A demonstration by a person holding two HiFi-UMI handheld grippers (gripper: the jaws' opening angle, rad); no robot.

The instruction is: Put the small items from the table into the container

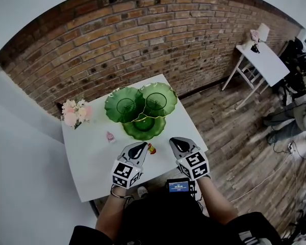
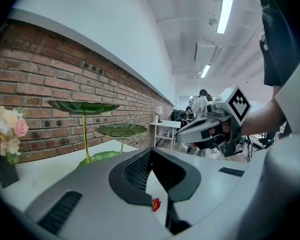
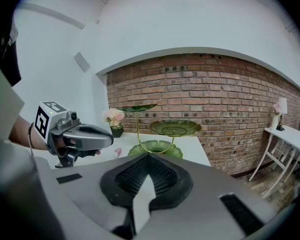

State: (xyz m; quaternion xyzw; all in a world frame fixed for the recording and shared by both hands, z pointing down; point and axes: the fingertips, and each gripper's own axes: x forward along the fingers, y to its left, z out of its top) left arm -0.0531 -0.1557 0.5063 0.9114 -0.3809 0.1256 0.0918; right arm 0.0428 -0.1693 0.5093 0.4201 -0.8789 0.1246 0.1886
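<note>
A green three-tier leaf-shaped dish stand (image 1: 143, 108) stands at the far middle of the white table (image 1: 92, 162); it also shows as the stand (image 2: 82, 106) and the stand (image 3: 172, 129). A small red-and-yellow item (image 1: 151, 148) lies just right of my left gripper's tip; the same red item (image 2: 155, 204) shows on the table below the jaws. A small pink item (image 1: 110, 136) lies further left, also seen as the pink item (image 3: 118, 152). My left gripper (image 1: 141, 146) (image 2: 151, 150) (image 3: 107, 136) and right gripper (image 1: 179, 142) (image 3: 149, 155) (image 2: 190, 129) hover side by side over the near edge, both shut and empty.
A vase of pink flowers (image 1: 75, 112) stands at the table's far left corner. A brick wall (image 1: 143, 40) runs behind the table. A small white side table (image 1: 262, 60) stands on the wooden floor to the right. A person's legs (image 1: 285, 121) show at far right.
</note>
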